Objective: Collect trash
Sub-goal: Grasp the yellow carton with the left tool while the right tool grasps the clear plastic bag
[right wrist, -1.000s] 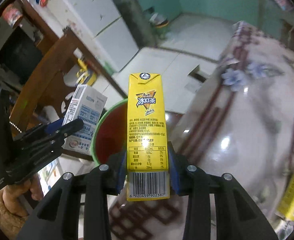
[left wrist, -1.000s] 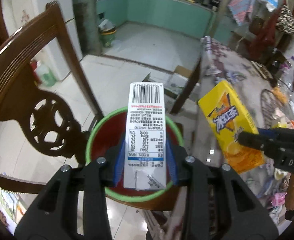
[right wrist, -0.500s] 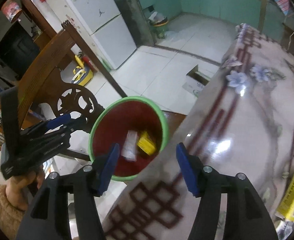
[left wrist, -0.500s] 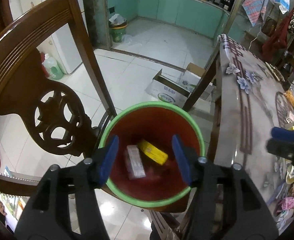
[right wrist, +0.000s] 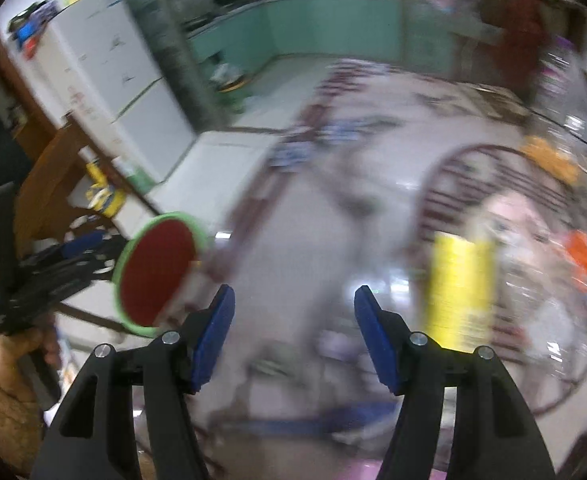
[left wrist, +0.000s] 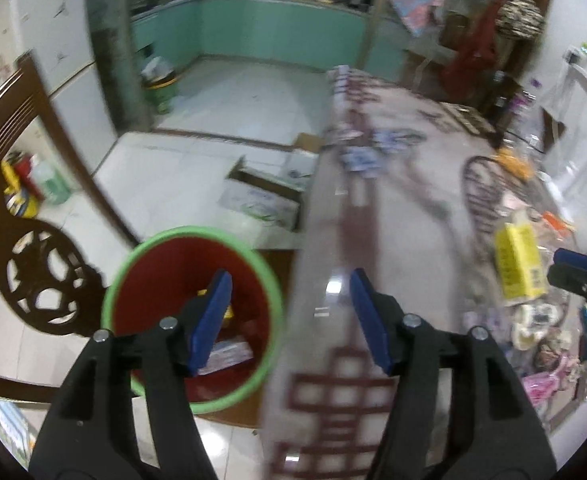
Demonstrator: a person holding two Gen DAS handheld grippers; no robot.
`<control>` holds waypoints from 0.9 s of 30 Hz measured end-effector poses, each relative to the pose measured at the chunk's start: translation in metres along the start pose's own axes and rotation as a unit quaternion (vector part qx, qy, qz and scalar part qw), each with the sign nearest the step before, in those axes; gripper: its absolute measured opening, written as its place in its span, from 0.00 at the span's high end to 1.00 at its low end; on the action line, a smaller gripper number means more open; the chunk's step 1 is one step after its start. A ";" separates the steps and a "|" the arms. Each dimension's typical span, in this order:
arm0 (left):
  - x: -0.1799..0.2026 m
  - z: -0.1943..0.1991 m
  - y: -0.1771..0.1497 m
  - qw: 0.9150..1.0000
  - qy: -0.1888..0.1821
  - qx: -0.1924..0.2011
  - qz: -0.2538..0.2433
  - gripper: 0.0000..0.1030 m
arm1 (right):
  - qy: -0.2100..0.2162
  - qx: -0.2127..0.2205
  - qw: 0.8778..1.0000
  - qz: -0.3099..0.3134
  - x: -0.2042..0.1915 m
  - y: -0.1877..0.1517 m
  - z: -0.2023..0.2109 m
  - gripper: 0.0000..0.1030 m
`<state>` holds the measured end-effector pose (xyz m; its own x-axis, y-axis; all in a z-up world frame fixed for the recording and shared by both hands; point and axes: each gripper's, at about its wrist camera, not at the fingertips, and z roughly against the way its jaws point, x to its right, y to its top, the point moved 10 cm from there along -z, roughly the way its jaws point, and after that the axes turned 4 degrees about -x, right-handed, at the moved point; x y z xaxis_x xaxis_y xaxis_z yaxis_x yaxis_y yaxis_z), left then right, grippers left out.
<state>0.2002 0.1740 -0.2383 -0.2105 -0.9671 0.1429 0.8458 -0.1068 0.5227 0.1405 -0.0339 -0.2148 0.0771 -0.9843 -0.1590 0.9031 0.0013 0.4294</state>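
Note:
A red bin with a green rim point(left wrist: 149, 248) stands on a chair beside the table; it also shows in the right wrist view point(right wrist: 155, 268). A white carton point(left wrist: 229, 354) and a yellow carton point(left wrist: 226, 312) lie inside it. My left gripper point(left wrist: 289, 320) is open and empty, over the bin's right rim and the table edge. My right gripper point(right wrist: 293, 334) is open and empty above the table. Another yellow carton point(left wrist: 519, 264) stands on the table at the right, blurred in the right wrist view point(right wrist: 459, 288).
The glass-topped patterned table point(left wrist: 393, 208) carries wrappers and clutter point(left wrist: 541, 332) at its right side. A carved wooden chair back point(left wrist: 25, 264) stands left of the bin. A cardboard box point(left wrist: 265, 196) lies on the tiled floor beyond.
Both grippers have let their cartons drop into the bin and opened. Both have since swung right, away from the bin and over the table.

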 end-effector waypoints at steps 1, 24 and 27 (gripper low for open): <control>0.017 0.001 0.000 1.000 -0.007 0.003 -0.004 0.40 | -0.008 0.002 1.000 -0.007 0.016 -0.003 0.006 0.41; 0.257 0.006 -0.044 0.997 -0.075 -0.024 -0.027 0.34 | -0.055 -0.056 0.995 -0.061 0.277 -0.042 -0.003 0.73; 0.264 -0.001 -0.046 0.997 -0.070 -0.034 -0.021 0.34 | -0.041 -0.067 0.995 -0.062 0.285 -0.045 -0.015 0.87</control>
<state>0.1060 -0.0770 -0.2252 -0.3088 -0.9203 0.2400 0.8651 -0.1669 0.4730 0.1284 -0.3113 -0.2931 -0.0681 -0.9895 -0.1274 0.9520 -0.1027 0.2884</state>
